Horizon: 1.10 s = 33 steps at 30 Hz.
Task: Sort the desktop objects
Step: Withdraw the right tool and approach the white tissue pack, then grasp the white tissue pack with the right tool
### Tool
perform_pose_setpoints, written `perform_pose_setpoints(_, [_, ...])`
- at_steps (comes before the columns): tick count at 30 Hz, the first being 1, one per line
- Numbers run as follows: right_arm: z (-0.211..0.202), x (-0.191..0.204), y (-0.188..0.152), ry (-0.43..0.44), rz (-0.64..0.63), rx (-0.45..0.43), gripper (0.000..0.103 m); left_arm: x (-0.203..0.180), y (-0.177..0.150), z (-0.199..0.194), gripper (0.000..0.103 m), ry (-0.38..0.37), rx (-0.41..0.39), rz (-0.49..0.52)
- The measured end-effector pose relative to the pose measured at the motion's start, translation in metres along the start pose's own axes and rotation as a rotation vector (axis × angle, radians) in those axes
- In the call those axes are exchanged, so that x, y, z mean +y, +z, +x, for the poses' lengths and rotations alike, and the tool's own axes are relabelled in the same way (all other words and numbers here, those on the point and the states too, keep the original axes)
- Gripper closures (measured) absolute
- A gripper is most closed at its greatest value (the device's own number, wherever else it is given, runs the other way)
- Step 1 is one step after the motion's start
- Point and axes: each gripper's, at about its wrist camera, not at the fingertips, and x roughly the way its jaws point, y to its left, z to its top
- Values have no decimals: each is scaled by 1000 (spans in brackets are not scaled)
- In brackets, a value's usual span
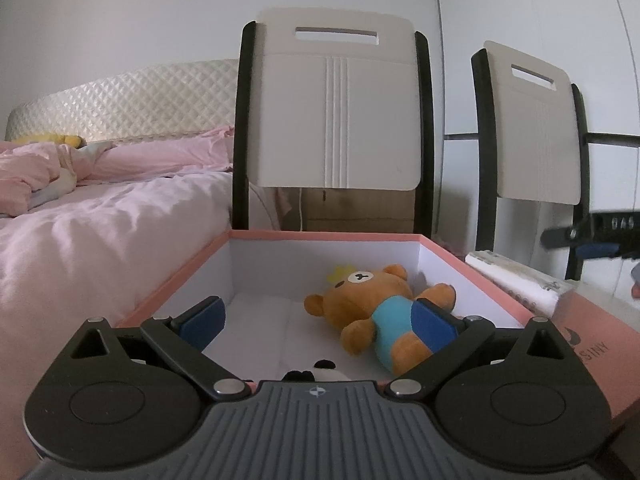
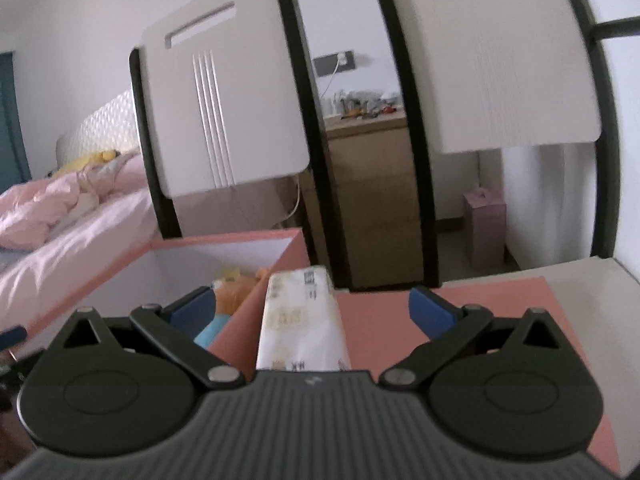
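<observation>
Between the spread pads of the right claw [image 2: 314, 312], which grips nothing, lies a white tissue pack [image 2: 302, 320] on the pink lid [image 2: 460, 312]; soft and light, it looks best pinched across its narrow sides. Beyond, the left claw [image 1: 320, 320] hangs released over the pink box [image 1: 472, 276] holding a plush bear [image 1: 372, 304].

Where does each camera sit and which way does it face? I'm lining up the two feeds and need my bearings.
Left wrist: sits on the left claw, over the near edge of the pink box, looking into it at the teddy bear; its blue fingers show, spread open.
Right wrist: sits on the right claw, to the box's right, facing the white packet on the pink lid; its fingers are open.
Shared: box, bear, packet, both chair backs, bed.
</observation>
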Motion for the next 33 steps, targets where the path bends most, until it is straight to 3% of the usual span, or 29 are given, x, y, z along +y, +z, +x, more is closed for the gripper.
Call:
perform_pose_setpoints(5, [12, 0, -11, 38, 26, 45, 13, 2, 0, 1, 3, 6, 1, -6])
perform_pose_setpoints(15, [30, -1, -28, 3, 17, 128, 41, 2, -1, 0, 3, -2, 4, -7])
perform_pose_setpoints(25, [26, -2, -27, -43, 57, 105, 47, 1, -1, -1, 3, -10, 4, -1])
perform_pose_setpoints(33, [7, 11, -1, -42, 80, -25, 47, 0, -2, 0, 3, 21, -8, 10])
